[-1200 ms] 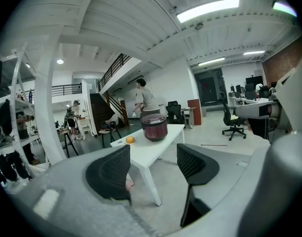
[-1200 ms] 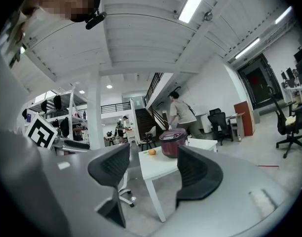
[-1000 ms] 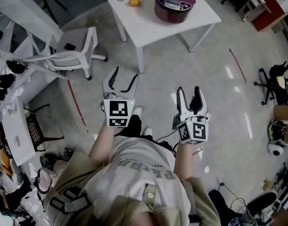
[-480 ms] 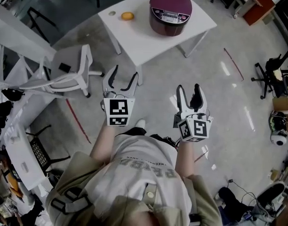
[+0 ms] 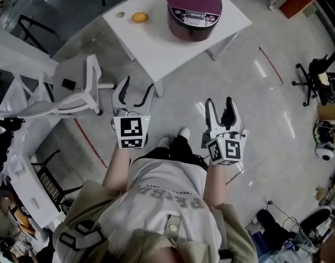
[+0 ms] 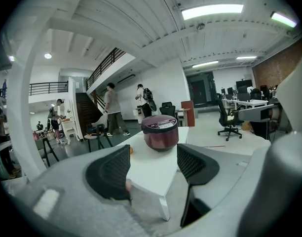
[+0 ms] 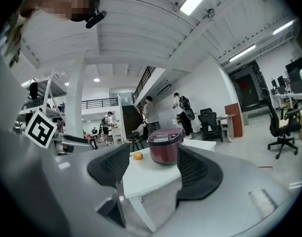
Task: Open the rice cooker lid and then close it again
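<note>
A person held the left gripper [image 5: 138,90] and right gripper [image 5: 219,106] out in front, both with jaws spread and nothing between them. Well ahead, the maroon rice cooker [image 5: 194,10], lid down, stood on a white table [image 5: 162,40], an orange [image 5: 138,17] lying apart from it.

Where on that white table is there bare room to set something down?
The near half of the table, between the orange, the rice cooker and the front edge, is bare. The far end is crowded.
</note>
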Action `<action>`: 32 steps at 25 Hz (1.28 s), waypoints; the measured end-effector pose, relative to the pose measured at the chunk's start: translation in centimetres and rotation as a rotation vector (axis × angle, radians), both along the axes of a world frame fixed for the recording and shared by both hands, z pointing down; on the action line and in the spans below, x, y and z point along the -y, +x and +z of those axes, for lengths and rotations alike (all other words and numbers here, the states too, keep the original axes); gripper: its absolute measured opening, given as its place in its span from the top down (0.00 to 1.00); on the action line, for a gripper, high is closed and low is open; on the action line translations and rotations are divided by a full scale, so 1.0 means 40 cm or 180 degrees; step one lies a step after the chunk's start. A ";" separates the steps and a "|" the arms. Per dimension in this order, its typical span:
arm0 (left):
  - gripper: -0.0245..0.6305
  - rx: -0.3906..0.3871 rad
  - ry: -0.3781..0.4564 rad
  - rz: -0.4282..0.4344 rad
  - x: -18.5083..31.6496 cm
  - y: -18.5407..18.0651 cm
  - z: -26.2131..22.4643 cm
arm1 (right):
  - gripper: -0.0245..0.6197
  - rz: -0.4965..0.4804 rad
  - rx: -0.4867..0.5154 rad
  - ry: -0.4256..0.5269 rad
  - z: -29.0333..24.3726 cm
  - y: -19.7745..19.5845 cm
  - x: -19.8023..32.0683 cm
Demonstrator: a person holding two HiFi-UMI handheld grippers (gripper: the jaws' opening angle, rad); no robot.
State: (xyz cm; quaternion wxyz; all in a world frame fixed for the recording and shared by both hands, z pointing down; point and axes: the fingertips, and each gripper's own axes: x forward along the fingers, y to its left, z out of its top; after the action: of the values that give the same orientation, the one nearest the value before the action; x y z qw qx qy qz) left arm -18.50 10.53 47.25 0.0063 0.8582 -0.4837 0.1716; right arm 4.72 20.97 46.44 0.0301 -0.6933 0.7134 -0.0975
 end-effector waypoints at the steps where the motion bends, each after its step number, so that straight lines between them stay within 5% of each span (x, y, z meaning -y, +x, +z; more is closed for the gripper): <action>1: 0.49 0.0010 -0.0024 0.0027 0.013 0.011 0.007 | 0.53 0.0008 0.0007 -0.0006 0.005 0.011 0.016; 19: 0.49 0.0132 -0.0042 -0.0251 0.289 0.264 0.003 | 0.53 -0.0348 0.0087 -0.0010 0.006 0.283 0.358; 32: 0.49 0.0285 -0.0051 -0.0445 0.347 0.330 0.002 | 0.53 -0.0717 0.0149 0.0004 0.007 0.335 0.471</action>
State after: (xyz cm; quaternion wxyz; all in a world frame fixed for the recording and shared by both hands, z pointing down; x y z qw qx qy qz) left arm -5.30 -3.33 47.35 0.0034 0.8137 -0.5408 0.2129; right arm 18.11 2.11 46.72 0.0361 -0.6061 0.7860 -0.1159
